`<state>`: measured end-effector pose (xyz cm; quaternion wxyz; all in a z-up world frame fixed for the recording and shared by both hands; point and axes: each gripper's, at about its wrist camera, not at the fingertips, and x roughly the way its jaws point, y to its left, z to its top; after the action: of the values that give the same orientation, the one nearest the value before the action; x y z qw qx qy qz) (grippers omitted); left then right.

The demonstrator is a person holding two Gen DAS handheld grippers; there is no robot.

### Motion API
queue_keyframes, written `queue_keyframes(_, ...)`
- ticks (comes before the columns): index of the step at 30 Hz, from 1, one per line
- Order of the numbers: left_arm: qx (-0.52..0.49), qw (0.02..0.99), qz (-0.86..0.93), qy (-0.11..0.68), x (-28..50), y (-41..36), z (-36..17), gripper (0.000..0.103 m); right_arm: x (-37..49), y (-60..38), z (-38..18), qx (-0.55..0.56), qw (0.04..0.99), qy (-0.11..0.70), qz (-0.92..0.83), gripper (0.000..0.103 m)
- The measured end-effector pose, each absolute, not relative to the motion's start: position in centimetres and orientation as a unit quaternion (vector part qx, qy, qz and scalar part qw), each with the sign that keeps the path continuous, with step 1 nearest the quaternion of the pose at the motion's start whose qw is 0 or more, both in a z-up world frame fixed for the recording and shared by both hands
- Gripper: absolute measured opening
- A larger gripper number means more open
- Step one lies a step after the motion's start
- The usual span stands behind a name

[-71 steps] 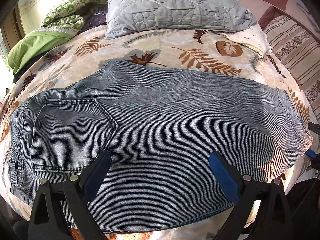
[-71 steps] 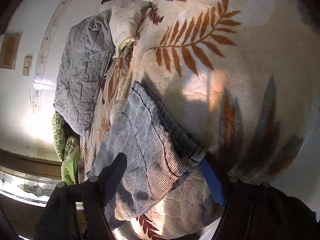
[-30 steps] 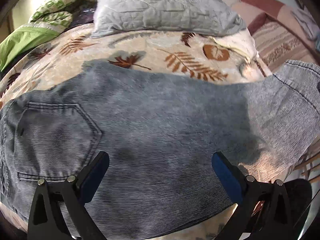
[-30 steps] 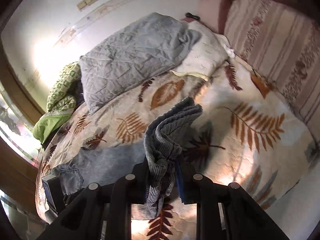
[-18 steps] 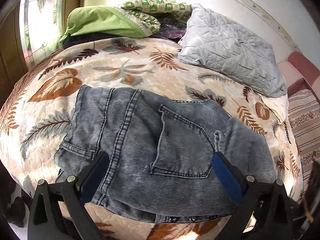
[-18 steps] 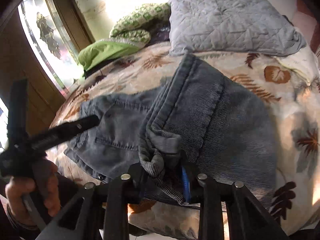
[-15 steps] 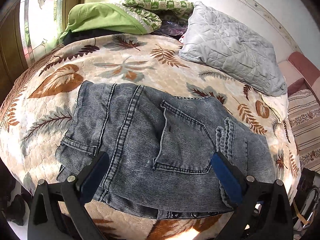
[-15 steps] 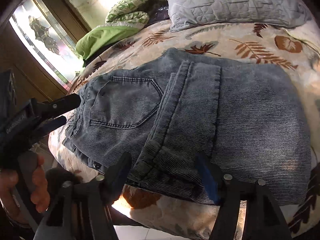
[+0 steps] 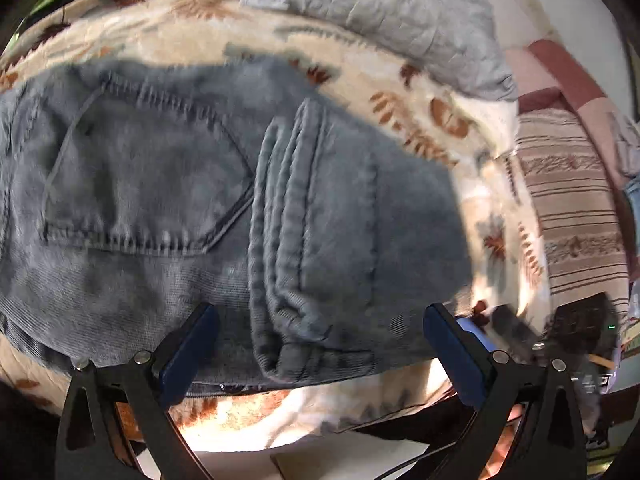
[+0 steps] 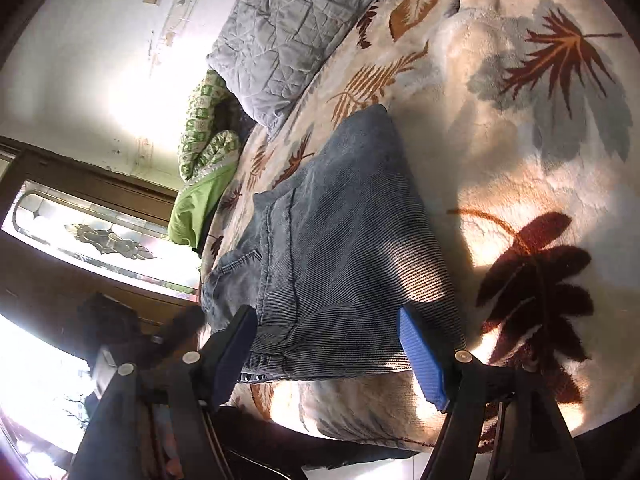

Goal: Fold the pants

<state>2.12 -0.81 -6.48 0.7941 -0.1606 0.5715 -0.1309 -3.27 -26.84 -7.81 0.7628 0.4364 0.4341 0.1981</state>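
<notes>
The grey-blue striped denim pants (image 9: 168, 208) lie on the leaf-print bed blanket (image 9: 400, 92), folded once, with the leg ends (image 9: 320, 216) laid over the seat beside the back pocket (image 9: 140, 184). My left gripper (image 9: 318, 344) is open and empty, just above the pants' near edge. My right gripper (image 10: 326, 350) is open and empty at the folded right end of the pants (image 10: 340, 248). The left gripper also shows in the right wrist view (image 10: 132, 340), dark and blurred.
A grey quilted pillow (image 9: 392, 12) lies at the head of the bed, with green bedding (image 10: 200, 200) beside it. A striped brown cover (image 9: 572, 208) lies to the right. A window with wooden frame (image 10: 80, 236) is at the left. The bed's near edge (image 9: 320, 412) is just below the pants.
My right gripper opened, let go of the leg ends on top of the seat, and swung round to the folded right end. My left gripper moved closer to the near edge.
</notes>
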Motion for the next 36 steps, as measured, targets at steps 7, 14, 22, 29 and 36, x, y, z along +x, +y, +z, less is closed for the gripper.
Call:
queue_keyframes(7,-0.258,0.796,-0.181,0.518,1.9,1.3,-1.8,0.1,-3.6,-28.1,-7.3,0.456,0.763,0.406,0.21,0.076)
queue_keyframes(14,-0.405,0.71,-0.233,0.527,1.6,3.0,-3.0,0.099,-3.1,-27.1,-8.0,0.454,0.755,0.413,0.23,0.075)
queue_keyframes(22,-0.378,0.709,-0.184,0.566,2.2,1.8,-5.3,0.084,-3.1,-27.4,-9.0,0.464,0.748,0.412,0.235,0.075)
queue_keyframes(29,-0.349,0.714,-0.145,0.589,2.0,1.6,-6.0,0.07,-3.2,-27.4,-9.0,0.465,0.747,0.411,0.238,0.075)
queue_keyframes(36,-0.305,0.731,-0.1,0.602,2.7,0.7,-6.2,0.028,-3.2,-27.5,-9.1,0.465,0.747,0.41,0.24,0.075)
